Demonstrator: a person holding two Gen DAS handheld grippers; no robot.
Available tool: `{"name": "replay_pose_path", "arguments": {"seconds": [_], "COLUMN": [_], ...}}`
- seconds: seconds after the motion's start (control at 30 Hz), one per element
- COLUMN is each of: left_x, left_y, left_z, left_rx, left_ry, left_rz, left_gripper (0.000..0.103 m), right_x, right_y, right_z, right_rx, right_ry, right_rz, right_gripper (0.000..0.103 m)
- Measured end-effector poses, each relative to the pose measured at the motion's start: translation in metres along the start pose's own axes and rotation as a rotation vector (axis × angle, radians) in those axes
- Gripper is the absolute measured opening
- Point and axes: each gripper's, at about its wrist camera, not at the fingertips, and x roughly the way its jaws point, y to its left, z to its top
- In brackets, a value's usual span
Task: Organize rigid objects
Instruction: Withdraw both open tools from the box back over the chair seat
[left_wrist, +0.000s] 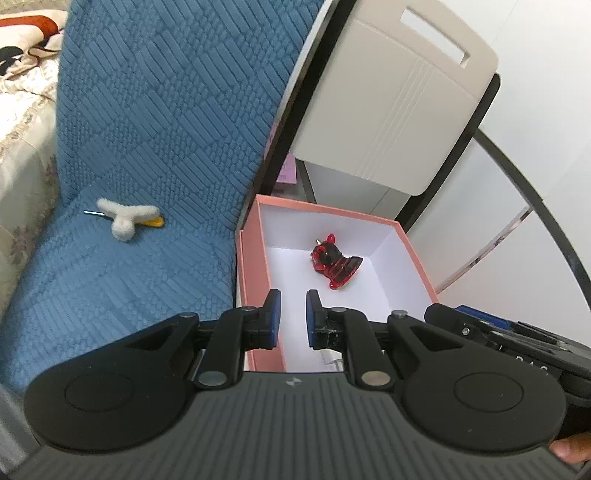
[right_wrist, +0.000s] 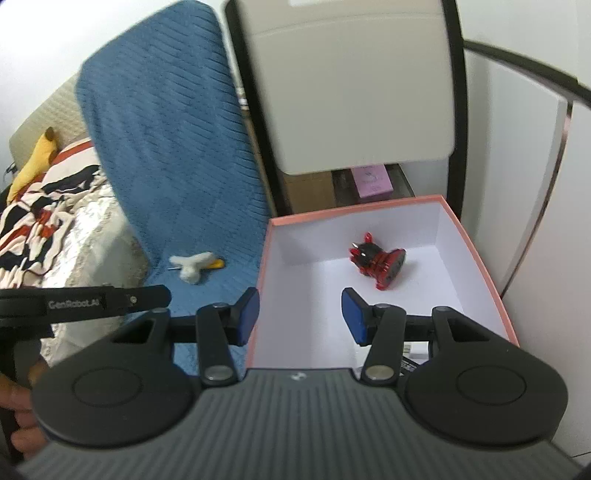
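At far left we see patterned bedding (left_wrist: 22, 92), then a blue quilted textile cover (left_wrist: 147, 129) bearing a white felt bird toy (left_wrist: 127, 218). The red-and-black glossy figurine (left_wrist: 334, 262) lies inside the pink cardboard box (left_wrist: 255, 258). Left gripper (left_wrist: 293, 319) clenched, empty; right gripper (right_wrist: 300, 314) released, empty.

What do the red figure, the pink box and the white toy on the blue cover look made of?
Red figure: probably hard glossy plastic or resin, with sharp highlights and partly see-through red.
Pink box: likely matte cardboard, with thin straight walls and a white lining.
White toy: looks like soft felted wool or plush, with a fuzzy outline.
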Motion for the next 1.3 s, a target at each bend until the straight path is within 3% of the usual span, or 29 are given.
{"name": "replay_pose_path", "arguments": {"seconds": [0.4, 0.53, 0.8, 1.03, 1.3], "left_x": [-0.067, -0.083, -0.111, -0.119, -0.106], "left_y": [0.033, 0.048, 0.077, 0.088, 0.094], "left_z": [-0.023, -0.033, -0.056, -0.07, -0.07], "left_rx": [0.005, 0.004, 0.006, 0.026, 0.052], "left_ry": [-0.048, -0.063, -0.071, -0.078, -0.121], "left_rz": [0.008, 0.02, 0.048, 0.065, 0.066], "left_gripper": [0.016, 0.022, 0.024, 0.037, 0.071], "right_x": [-0.031, -0.038, -0.042, -0.039, -0.024], "right_y": [0.056, 0.074, 0.105, 0.118, 0.114], "right_z": [-0.023, -0.036, -0.062, -0.084, -0.095], "right_rx": [-0.076, -0.092, -0.121, -0.139, -0.132], "right_ry": [-0.048, -0.045, -0.051, -0.05, -0.041], "right_rz": [0.011, 0.024, 0.045, 0.044, 0.03], "right_gripper": [0.052, 0.052, 0.052, 0.052, 0.052]}}
